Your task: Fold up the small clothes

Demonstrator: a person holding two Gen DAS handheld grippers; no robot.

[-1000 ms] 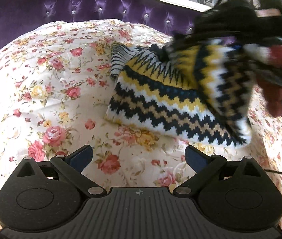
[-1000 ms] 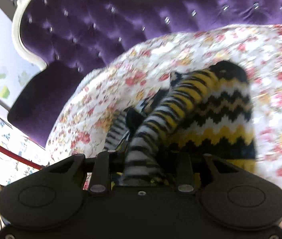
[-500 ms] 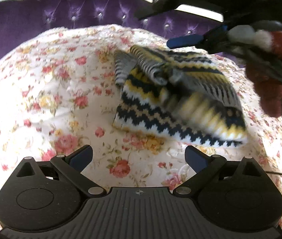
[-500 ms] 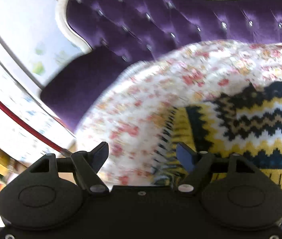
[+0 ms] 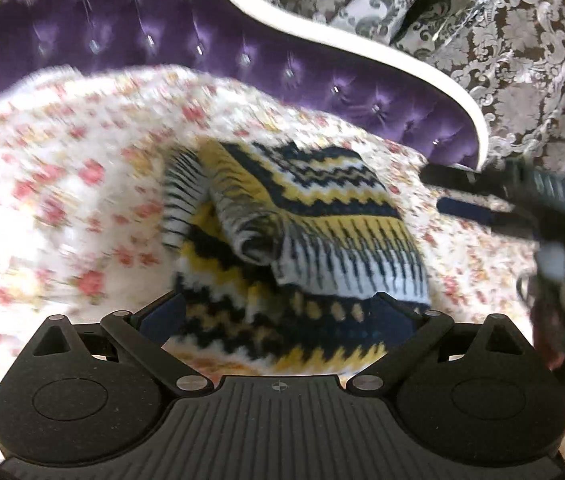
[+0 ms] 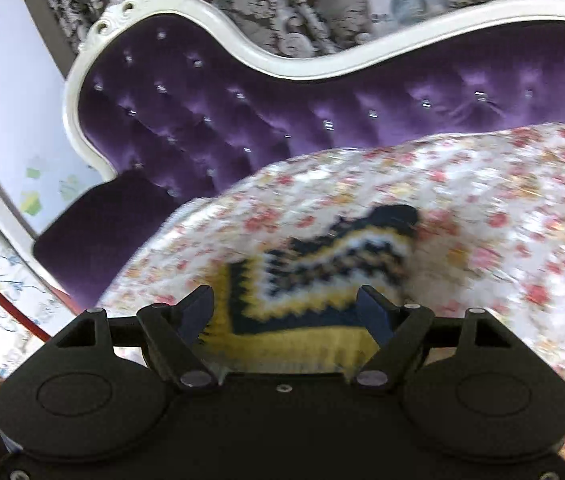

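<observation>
So from my left cam I get the good look at the sweater (image 5: pixel 302 240): the zigzag knit in yellow, navy and white sits folded on the floral quilt (image 5: pixel 62 200), with a striped sleeve or cuff rolled over the top of the bundle and a ribbed hem draped toward the near side. My right cam can't show any of that fold detail, it only catches a blurry corner of the same sweater (image 6: pixel 322 280) just past the fingers. What the right cam does give me is the whole purple tufted headboard (image 6: pixel 282 112) with its white frame, plus the patterned curtain (image 6: pixel 282 8) behind it.

My left gripper (image 5: pixel 282 316) is spread wide, angled down at the sweater's near edge, pads not pressing anything, with the knit showing between them. My right gripper (image 6: pixel 286 312) is wide too; its jaws have just been opening, and the sweater shows in the gap but the pads aren't pinching it. The left cam also catches that right gripper (image 5: pixel 482 208) from the side at the far right edge, off the sweater, over the quilt, fairly level.
</observation>
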